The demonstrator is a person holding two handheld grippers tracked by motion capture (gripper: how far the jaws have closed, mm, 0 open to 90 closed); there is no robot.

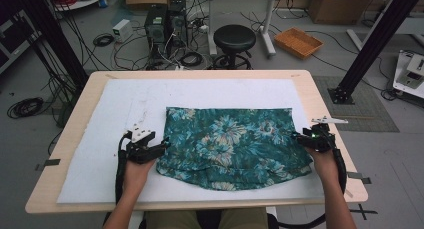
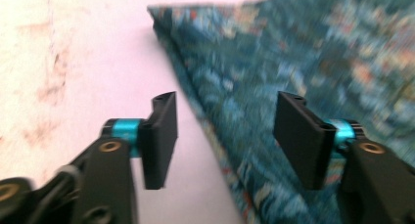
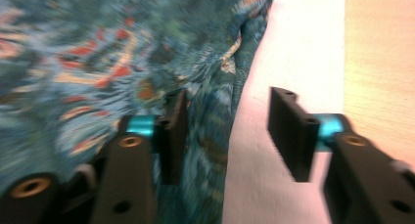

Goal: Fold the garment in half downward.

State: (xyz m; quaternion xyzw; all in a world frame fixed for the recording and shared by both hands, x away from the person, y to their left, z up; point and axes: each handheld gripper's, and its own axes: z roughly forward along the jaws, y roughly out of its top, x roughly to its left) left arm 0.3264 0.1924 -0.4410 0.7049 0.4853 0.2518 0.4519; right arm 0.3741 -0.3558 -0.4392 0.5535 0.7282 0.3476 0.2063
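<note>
A teal floral cloth (image 1: 230,144) lies folded on the white mat (image 1: 115,109), its near hem curved toward the person. My left gripper (image 1: 162,146) sits at the cloth's left edge, jaws open. In the left gripper view the left gripper (image 2: 225,136) straddles the cloth (image 2: 303,62) edge, one jaw over the mat, one over fabric. My right gripper (image 1: 296,137) is at the cloth's right edge, also open. In the right gripper view the right gripper (image 3: 227,136) has the cloth (image 3: 98,48) edge between its jaws, with nothing pinched.
The wooden table (image 1: 325,109) shows bare rims around the mat. Beyond the far edge stand a black stool (image 1: 234,38), computer towers (image 1: 165,24) with floor cables, and an orange tray (image 1: 299,42). A black frame post (image 1: 375,39) rises at right.
</note>
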